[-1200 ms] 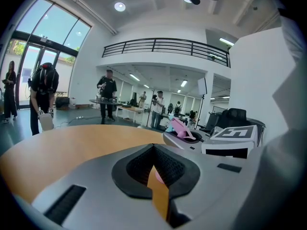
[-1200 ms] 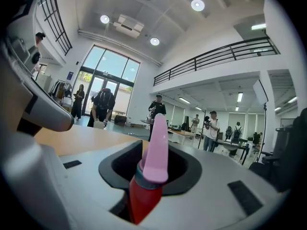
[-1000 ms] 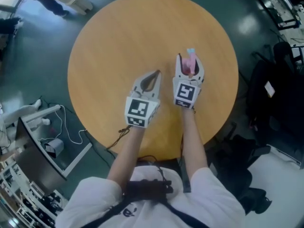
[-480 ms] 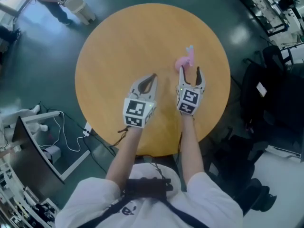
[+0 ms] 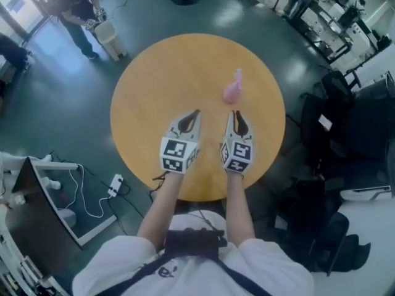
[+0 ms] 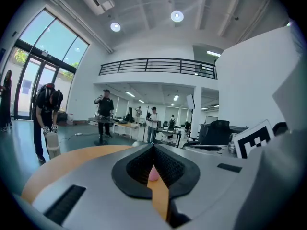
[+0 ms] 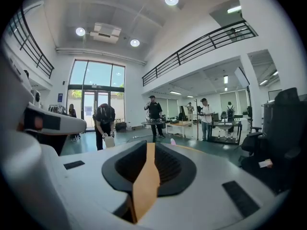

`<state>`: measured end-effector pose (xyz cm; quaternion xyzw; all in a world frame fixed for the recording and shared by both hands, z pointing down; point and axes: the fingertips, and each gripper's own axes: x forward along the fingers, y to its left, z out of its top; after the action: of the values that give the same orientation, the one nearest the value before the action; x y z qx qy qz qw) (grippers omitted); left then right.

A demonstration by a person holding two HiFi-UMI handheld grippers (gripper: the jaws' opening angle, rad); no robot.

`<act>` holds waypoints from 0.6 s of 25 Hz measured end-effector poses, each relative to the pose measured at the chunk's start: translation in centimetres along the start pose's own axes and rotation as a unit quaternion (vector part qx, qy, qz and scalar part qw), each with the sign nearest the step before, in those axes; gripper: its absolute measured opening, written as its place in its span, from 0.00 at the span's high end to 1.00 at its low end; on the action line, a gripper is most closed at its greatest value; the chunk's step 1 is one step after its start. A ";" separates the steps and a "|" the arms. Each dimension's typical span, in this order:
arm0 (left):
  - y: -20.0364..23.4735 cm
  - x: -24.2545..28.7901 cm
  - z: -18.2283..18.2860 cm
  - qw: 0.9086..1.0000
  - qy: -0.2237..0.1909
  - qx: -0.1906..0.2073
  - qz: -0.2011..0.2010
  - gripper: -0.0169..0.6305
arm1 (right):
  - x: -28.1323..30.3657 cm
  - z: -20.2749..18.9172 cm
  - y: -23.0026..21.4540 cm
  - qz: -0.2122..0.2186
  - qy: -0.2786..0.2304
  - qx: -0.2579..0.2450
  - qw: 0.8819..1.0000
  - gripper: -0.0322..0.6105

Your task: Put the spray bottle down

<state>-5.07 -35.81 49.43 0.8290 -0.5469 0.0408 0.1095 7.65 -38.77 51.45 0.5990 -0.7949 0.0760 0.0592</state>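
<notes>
A dark green floor (image 5: 55,97) surrounds a round wooden table (image 5: 166,66), which fills the middle of the head view. At the table's 3 o'clock side stand black office chairs (image 5: 336,110). Off its 10 o'clock edge a person (image 5: 73,2) bends over a white bin (image 5: 110,37).

The wearer's 2 forearms (image 5: 163,205) reach in from 6 o'clock, each carrying 1 gripper over the near half of the table. Both grippers point toward 12 o'clock, side by side and apart from each other.

The left tongs (image 5: 196,112) are together at the tips and clamp nothing. Through the opening behind the tips, the left gripper view shows only table and a bit of pink farther ahead. The right tongs (image 5: 233,113) are closing, with a thin gap between them. Nothing stands in that gap; only the table shows through it.

The pink spray bottle (image 5: 232,91) rests on the table at about 2 o'clock from its centre. It sits near the right tongs, at 12 o'clock from them, and neither gripper touches it. Its nozzle end points toward 12 o'clock. A white power strip (image 5: 116,182) lies on the floor at 8 o'clock.
</notes>
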 end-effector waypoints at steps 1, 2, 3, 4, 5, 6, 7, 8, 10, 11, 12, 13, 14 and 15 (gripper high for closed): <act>0.1 -0.9 0.7 1.000 -0.009 0.000 -0.002 0.95 | -1.0 0.7 1.4 0.005 -0.006 0.003 1.000 0.87; 0.2 -2.0 1.4 1.000 -0.017 0.001 -0.002 0.95 | -2.0 1.3 2.8 0.010 -0.010 0.006 1.000 0.89; 0.5 -3.0 1.9 1.000 -0.022 0.003 -0.002 0.95 | -2.9 2.0 4.2 0.017 -0.016 0.007 1.000 0.91; 0.9 -4.0 2.4 1.000 -0.026 0.007 -0.001 0.95 | -3.6 2.8 5.7 0.026 -0.023 0.004 0.999 0.93; 1.3 -5.0 2.9 0.999 -0.032 0.012 0.002 0.95 | -4.2 3.7 7.2 0.038 -0.033 0.000 0.999 0.93; 1.6 -5.9 3.6 0.999 -0.040 0.015 0.004 0.95 | -4.8 4.8 8.5 0.050 -0.044 -0.005 0.998 0.93; 1.8 -6.9 4.3 0.999 -0.049 0.018 0.007 0.95 | -5.4 5.8 9.8 0.060 -0.054 -0.010 0.997 0.93; 2.0 -7.7 5.0 0.998 -0.058 0.021 0.010 0.95 | -6.0 6.7 10.7 0.066 -0.064 -0.013 0.996 0.93; 2.1 -9.1 6.4 0.997 -0.073 0.028 0.013 0.95 | -6.9 8.5 12.2 0.073 -0.078 -0.017 0.994 0.93; 2.2 -9.7 7.1 0.996 -0.080 0.033 0.014 0.95 | -7.4 9.3 12.7 0.075 -0.083 -0.020 0.993 0.93; 2.2 -10.3 7.7 0.995 -0.087 0.036 0.016 0.95 | -7.8 10.0 13.2 0.078 -0.089 -0.023 0.993 0.93; 2.3 -10.8 8.2 0.995 -0.094 0.039 0.018 0.95 | -8.2 10.7 13.7 0.079 -0.093 -0.027 0.992 0.93; 2.4 -11.4 8.7 0.994 -0.099 0.041 0.021 0.95 | -8.6 11.2 14.2 0.079 -0.097 -0.033 0.992 0.93; 2.4 -11.9 9.1 0.993 -0.103 0.042 0.024 0.95 | -9.0 11.8 14.6 0.080 -0.101 -0.037 0.991 0.93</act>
<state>-12.54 -28.06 38.72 0.8194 -0.5726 -0.0193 0.0164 -3.95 -28.60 37.49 0.5354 -0.8445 -0.0099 -0.0060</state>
